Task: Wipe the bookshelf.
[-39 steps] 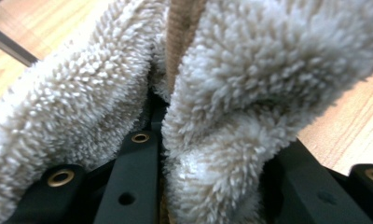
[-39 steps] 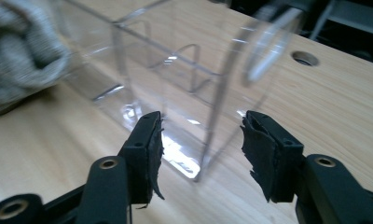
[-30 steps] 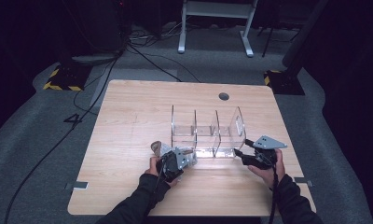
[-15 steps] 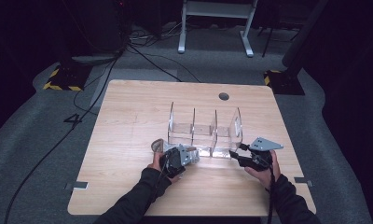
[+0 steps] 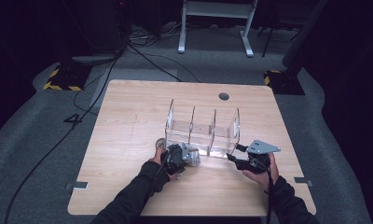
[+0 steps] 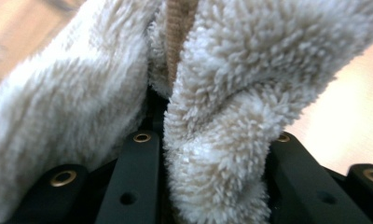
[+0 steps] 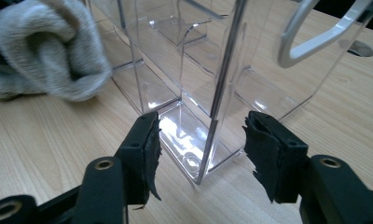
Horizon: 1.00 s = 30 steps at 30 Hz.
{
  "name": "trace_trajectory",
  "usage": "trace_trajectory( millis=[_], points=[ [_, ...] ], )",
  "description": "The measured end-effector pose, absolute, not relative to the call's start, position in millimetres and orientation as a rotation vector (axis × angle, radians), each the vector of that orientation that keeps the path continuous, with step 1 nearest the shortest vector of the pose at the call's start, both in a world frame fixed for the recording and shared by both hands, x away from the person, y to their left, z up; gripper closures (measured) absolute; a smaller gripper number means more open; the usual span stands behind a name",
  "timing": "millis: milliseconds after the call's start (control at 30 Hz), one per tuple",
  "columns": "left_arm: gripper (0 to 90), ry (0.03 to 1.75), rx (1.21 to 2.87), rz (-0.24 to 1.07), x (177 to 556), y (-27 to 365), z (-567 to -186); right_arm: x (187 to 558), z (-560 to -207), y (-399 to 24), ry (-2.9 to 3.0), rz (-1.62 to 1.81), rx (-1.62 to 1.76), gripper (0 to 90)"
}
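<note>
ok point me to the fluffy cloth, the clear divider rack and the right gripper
fluffy cloth (image 6: 222,107), left gripper view, on the fold pinched between the black jaws
clear divider rack (image 5: 201,128), high view, on a middle divider wall
right gripper (image 7: 201,154), right gripper view, midway between its open jaws, at the rack's corner

Clear organizer (image 5: 202,130) btwn 2 tools, mid-table (image 5: 128,121)

Black fingers (image 7: 142,154) with brass-ringed screw holes, frayed black pads (image 7: 259,154); dark long sleeves (image 5: 133,200); grey three-cornered plate (image 5: 263,147).
</note>
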<state>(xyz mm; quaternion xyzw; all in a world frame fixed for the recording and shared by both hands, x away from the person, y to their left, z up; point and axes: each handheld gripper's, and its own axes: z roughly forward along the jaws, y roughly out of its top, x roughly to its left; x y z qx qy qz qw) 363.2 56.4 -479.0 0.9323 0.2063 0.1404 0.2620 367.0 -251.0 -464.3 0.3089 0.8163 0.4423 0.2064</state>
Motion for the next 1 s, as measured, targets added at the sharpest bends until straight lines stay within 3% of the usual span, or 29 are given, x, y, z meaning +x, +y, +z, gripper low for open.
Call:
trace_trajectory(
  millis=[67, 133, 333, 467, 767, 1000],
  points=[
    [69.8, 0.511, 2.517, 0.332, 358.2, 58.8, -476.8, 367.6, -464.1, -252.4, 2.268, 1.242, 0.867, 44.7],
    [69.6, 0.56, 2.466, 0.366, 355.9, 62.1, -472.9, 367.7, -463.9, -252.8, 2.271, 1.24, 0.866, 44.6],
    [69.7, 0.754, 2.353, 0.636, 360.8, 70.8, -460.1, 367.3, -462.2, -252.4, 2.261, 1.231, 0.869, 44.6],
    [69.8, 0.765, 2.422, 0.788, 362.3, 60.5, -465.5, 368.3, -460.8, -250.6, 2.256, 1.237, 0.871, 43.2],
    [70.4, 0.885, 2.452, 0.63, 378.8, 62.9, -480.9, 367.0, -456.2, -246.9, 2.252, 1.249, 0.848, 39.4],
    [70.6, 0.809, 2.491, 0.562, 382.6, 60.9, -482.0, 367.4, -455.9, -242.7, 2.256, 1.252, 0.843, 39.0]
  ],
)
